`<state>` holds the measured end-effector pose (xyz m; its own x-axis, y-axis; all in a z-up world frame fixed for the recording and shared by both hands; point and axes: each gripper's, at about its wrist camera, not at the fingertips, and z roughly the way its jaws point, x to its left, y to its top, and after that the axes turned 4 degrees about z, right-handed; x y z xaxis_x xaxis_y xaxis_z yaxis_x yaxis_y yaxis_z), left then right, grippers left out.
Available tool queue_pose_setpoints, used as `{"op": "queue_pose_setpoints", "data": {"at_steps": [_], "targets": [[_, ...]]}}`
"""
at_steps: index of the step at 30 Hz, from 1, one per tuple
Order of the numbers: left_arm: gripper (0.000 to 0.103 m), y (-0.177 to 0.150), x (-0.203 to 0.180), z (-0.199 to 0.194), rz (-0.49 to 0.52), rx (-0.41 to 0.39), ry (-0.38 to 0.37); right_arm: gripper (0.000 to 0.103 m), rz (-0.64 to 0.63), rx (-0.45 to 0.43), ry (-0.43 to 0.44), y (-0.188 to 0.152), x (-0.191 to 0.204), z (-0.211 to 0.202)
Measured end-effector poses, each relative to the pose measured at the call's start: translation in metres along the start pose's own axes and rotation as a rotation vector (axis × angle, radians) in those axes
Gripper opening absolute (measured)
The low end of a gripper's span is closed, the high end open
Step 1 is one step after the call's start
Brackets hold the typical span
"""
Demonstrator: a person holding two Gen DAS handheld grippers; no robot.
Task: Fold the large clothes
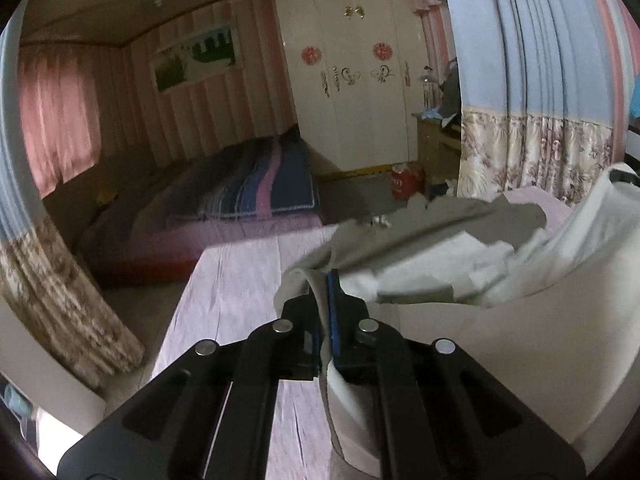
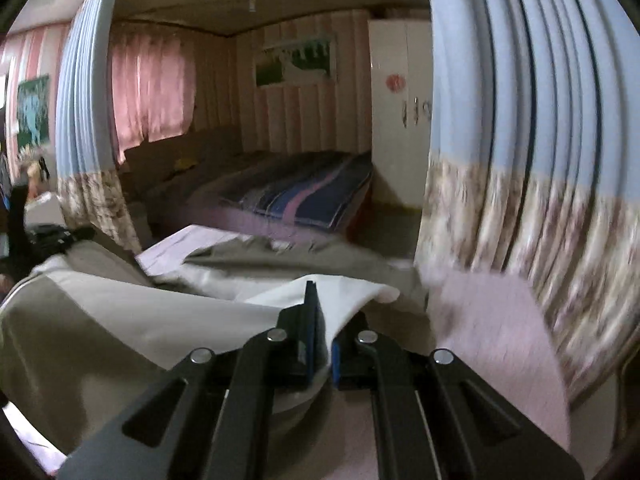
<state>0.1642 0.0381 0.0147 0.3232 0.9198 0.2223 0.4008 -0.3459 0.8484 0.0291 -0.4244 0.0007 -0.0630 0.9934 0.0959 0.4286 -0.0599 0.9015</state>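
A dim bedroom with a brownish ceiling [image 1: 100, 4] and walls hung in pink pleated fabric [image 1: 224, 92]. At nine o'clock in the left wrist view a pink curtain [image 1: 56, 108] glows with daylight. A landscape picture [image 1: 196, 58] hangs at eleven o'clock. At twelve to one o'clock stands a white wardrobe [image 1: 352, 92] with red round decorations and gold handles; a wooden cabinet [image 1: 438, 136] sits just beside it. A bed with a striped blue-and-pink blanket [image 1: 256, 188] lies near the centre. Blue curtains with floral hems [image 1: 536, 80] frame the right side, at two o'clock. A pink sheet [image 1: 240, 280] covers the near surface.
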Motion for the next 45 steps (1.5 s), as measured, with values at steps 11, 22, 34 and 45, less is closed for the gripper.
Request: {"op": "queue_pose_setpoints", "data": {"at_steps": [11,22,34,45], "targets": [[0.005,0.033,0.004,0.181,0.058,0.204,0.059,0.005,-0.013,0.18,-0.093,0.03,-0.037,0.174],[0.014,0.0,0.002,0.238,0.074,0.333,0.033,0.073,0.136,0.314,0.011,0.009,-0.06,0.212],[0.1,-0.008,0.023,0.093,-0.004,0.095,0.134,0.08,0.044,0.047,-0.082,-0.029,-0.043,0.066],[0.1,-0.097,-0.014,0.086,0.002,0.218,0.067,0.079,0.079,0.115,-0.153,-0.075,-0.062,0.105]]}}
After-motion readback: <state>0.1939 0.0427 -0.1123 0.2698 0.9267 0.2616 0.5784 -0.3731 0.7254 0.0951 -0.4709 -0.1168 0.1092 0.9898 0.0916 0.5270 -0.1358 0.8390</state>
